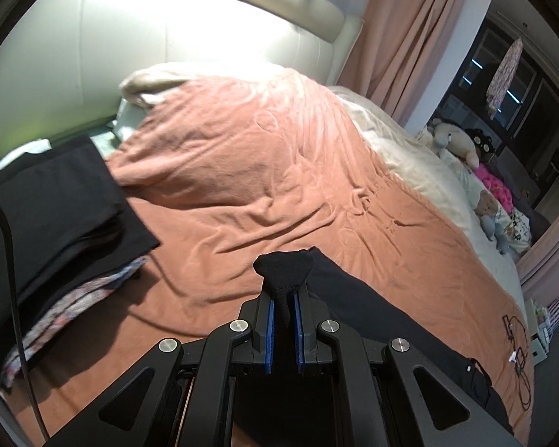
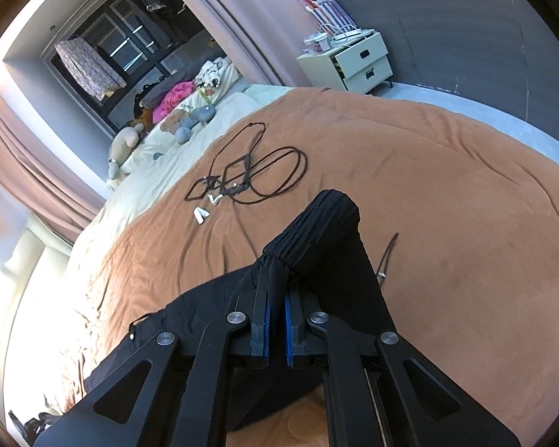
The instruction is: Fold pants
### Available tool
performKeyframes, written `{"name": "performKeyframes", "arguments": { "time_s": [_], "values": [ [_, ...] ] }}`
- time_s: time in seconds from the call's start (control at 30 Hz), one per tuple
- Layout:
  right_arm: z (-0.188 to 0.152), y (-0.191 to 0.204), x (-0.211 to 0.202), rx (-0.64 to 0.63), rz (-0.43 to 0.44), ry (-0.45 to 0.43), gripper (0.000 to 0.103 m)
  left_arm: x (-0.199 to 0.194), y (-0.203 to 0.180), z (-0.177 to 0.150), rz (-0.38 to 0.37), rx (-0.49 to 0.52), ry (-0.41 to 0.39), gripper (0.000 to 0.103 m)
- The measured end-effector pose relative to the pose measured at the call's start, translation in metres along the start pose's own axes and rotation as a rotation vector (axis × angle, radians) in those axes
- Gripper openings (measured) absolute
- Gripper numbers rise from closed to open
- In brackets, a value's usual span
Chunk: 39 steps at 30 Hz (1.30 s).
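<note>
Both claws are clamped on the black pants (image 1: 372, 309), which hang between them just over the orange blanket (image 1: 242, 186). Left claw (image 1: 284, 294) pinches a bunched corner, cloth poking out past its tips. Right claw (image 2: 275, 290) grips right by the elastic waistband (image 2: 316, 223).

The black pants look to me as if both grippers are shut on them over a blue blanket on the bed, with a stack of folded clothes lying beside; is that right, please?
Nearly. The blanket is salmon-orange, not blue, as the left wrist view shows. The rest holds: the left gripper and the right gripper are both shut on the black pants, and a stack of folded clothes lies beside on the bed.
</note>
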State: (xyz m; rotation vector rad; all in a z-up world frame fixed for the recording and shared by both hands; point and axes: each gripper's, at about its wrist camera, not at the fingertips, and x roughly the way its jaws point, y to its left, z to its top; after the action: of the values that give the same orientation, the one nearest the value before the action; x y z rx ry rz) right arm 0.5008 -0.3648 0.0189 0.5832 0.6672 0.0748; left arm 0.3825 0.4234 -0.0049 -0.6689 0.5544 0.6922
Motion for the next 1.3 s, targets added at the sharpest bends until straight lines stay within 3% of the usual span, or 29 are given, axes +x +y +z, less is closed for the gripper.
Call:
{"name": "performKeyframes", "arguments": {
  "time_s": [0.5,0.83,0.97,1.0,1.03,1.07,1.1,1.13,1.17,1.3],
  "values": [
    [0.035,0.044,0.094,-0.091,-0.117,0.056,0.002,0.121,-0.042,0.014,0.051,0.043,0.103,0.009],
    [0.039,0.058,0.144,-0.100,-0.154,0.072,0.002,0.191,-0.058,0.007,0.125,0.081,0.150,0.009],
    [0.034,0.057,0.163,-0.131,-0.189,0.081,0.004,0.215,-0.064,0.001,0.153,0.120,0.208,0.011],
    [0.033,0.058,0.167,-0.132,-0.194,0.088,0.006,0.217,-0.065,-0.001,0.152,0.127,0.216,0.015],
    [0.032,0.059,0.168,-0.131,-0.191,0.093,0.010,0.218,-0.065,-0.001,0.146,0.136,0.219,0.030],
    [0.030,0.060,0.167,-0.135,-0.171,0.093,0.023,0.216,-0.066,-0.002,0.140,0.146,0.215,0.042],
    [0.032,0.061,0.165,-0.141,-0.151,0.090,0.042,0.213,-0.065,-0.001,0.138,0.152,0.201,0.069],
    [0.033,0.062,0.161,-0.147,-0.130,0.082,0.050,0.207,-0.063,0.000,0.142,0.152,0.177,0.089],
    [0.033,0.063,0.157,-0.151,-0.116,0.070,0.059,0.201,-0.061,0.001,0.149,0.147,0.151,0.092],
    [0.027,0.072,0.139,-0.215,-0.142,0.026,0.059,0.188,-0.055,0.006,0.128,0.140,0.134,0.092]
  ]
}}
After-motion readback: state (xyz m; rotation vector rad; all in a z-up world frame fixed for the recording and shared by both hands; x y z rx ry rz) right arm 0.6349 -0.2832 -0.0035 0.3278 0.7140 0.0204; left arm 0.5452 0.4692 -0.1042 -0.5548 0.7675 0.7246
